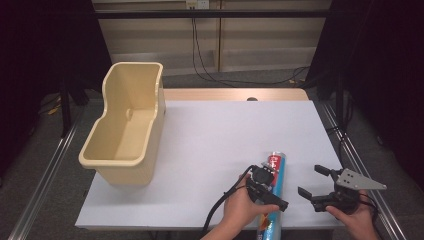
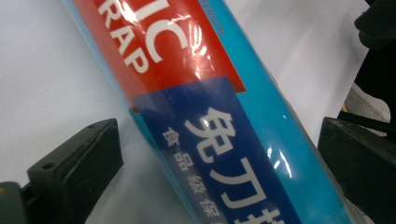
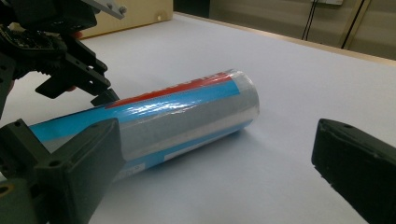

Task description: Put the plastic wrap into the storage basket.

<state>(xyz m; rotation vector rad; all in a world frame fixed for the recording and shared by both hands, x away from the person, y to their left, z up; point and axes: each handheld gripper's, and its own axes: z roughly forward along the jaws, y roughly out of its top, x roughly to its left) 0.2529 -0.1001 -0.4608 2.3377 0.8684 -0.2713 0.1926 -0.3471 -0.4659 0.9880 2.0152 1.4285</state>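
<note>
At the near edge of the white bench (image 1: 210,145), a blue and red plastic-wrapped cylindrical roll of cling wrap (image 1: 272,187) lies on its side, one end overhanging the bench edge toward the person. Left tongs (image 1: 267,187) sit over the roll's middle, jaws spread wide on either side of it; left gripper view shows gaps both sides, nothing gripped. Right tongs (image 1: 311,181) rest just beside the roll on its right, jaws wide apart, empty, pointing at it. Cream rectangular plastic bin (image 1: 127,125) stands at the bench's far left, well apart from the roll
</note>
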